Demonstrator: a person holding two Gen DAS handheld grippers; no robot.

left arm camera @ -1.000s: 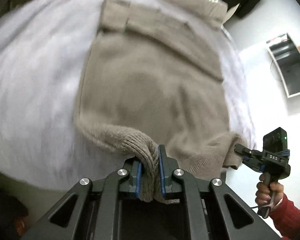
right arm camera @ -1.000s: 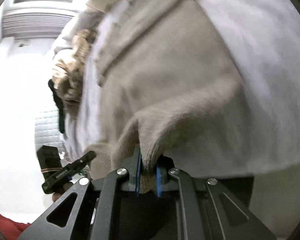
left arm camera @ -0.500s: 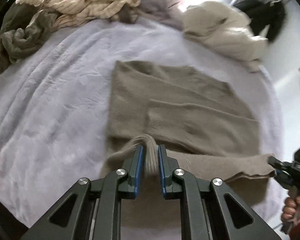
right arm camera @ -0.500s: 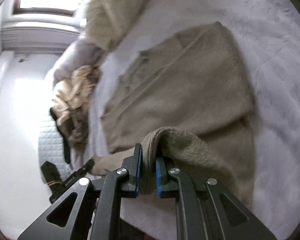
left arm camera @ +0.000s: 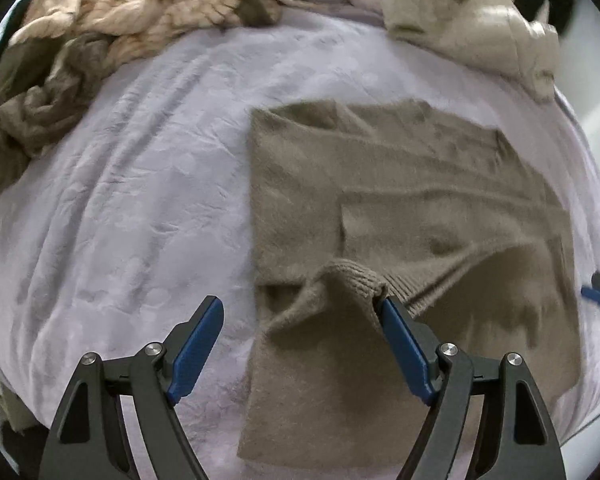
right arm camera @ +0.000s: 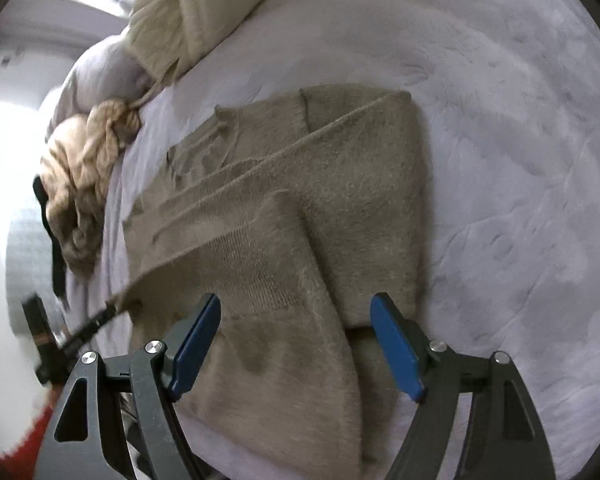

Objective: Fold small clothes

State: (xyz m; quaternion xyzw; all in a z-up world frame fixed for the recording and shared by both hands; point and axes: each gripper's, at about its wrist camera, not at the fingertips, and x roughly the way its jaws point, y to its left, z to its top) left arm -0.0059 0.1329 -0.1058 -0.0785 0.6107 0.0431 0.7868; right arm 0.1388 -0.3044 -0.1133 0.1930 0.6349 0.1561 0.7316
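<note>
Lavender bedspread carries the taupe sweater, its hem laid over the body. Left gripper and right gripper gape wide, holding nothing. Fold released; smoothing or 1 more fold probably follows.

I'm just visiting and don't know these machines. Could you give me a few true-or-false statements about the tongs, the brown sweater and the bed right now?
1. Both pairs of tongs are open. True: the left tongs and right tongs hold nothing.
2. The brown sweater lies on a lilac blanket. True.
3. The sweater hangs in the air. False: it rests on the blanket, its lower part doubled over the rest.
4. It is the only clothing on the bed. False: a cream sweater and a heap of striped clothes lie at the far side.
5. The left tongs' right finger is next to the ribbed hem. True.
</note>
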